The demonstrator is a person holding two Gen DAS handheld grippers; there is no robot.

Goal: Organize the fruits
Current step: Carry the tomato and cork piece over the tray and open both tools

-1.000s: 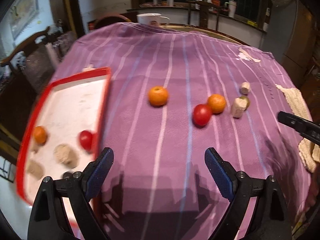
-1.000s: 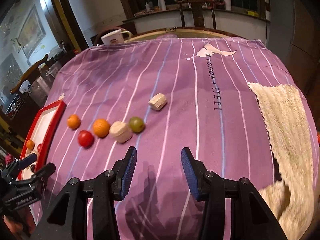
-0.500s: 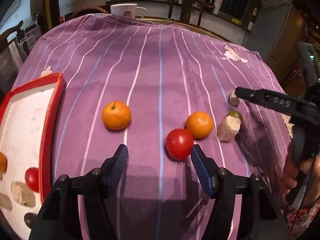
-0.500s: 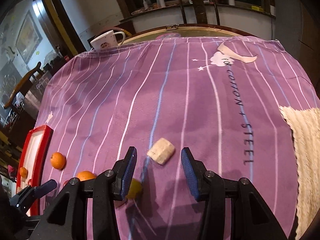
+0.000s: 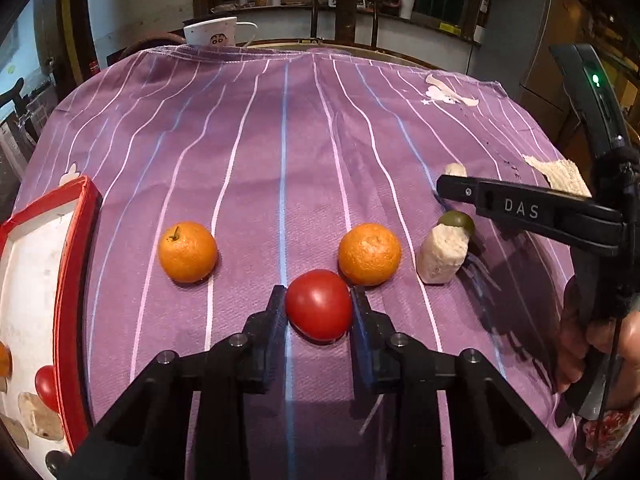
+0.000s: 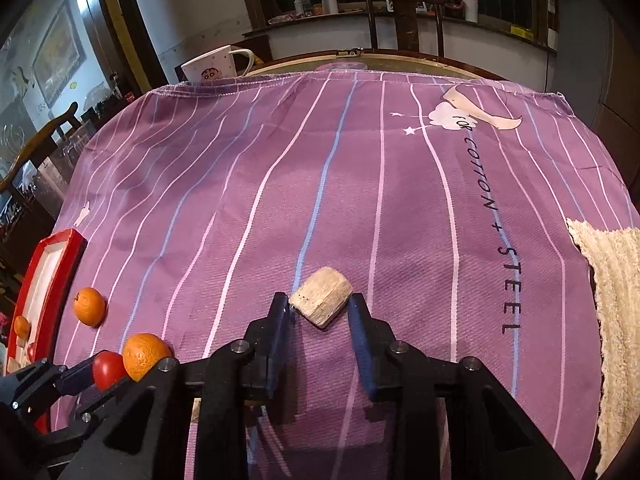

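Note:
My left gripper point(image 5: 319, 298) has closed on a red tomato point(image 5: 319, 305) that rests on the purple striped cloth; both pads touch its sides. An orange point(image 5: 369, 253) sits just behind it, another orange point(image 5: 187, 251) to the left. A beige chunk point(image 5: 442, 255) and a green fruit point(image 5: 457, 220) lie to the right. My right gripper point(image 6: 320, 306) stands around a beige cylinder piece point(image 6: 322, 295); the left pad touches it, the right shows a small gap. The red-rimmed white tray point(image 5: 76, 240) at left holds an orange, a tomato and beige pieces.
A white mug point(image 6: 214, 67) stands at the cloth's far edge. A cream knitted cloth point(image 6: 612, 280) lies at the right. The right gripper's finger point(image 5: 520, 208) reaches in over the green fruit in the left wrist view. Chairs and a counter stand behind the table.
My left gripper moved forward and closed on the red tomato. My right gripper moved forward and down until the beige cylinder piece sits between its fingers, which narrowed slightly.

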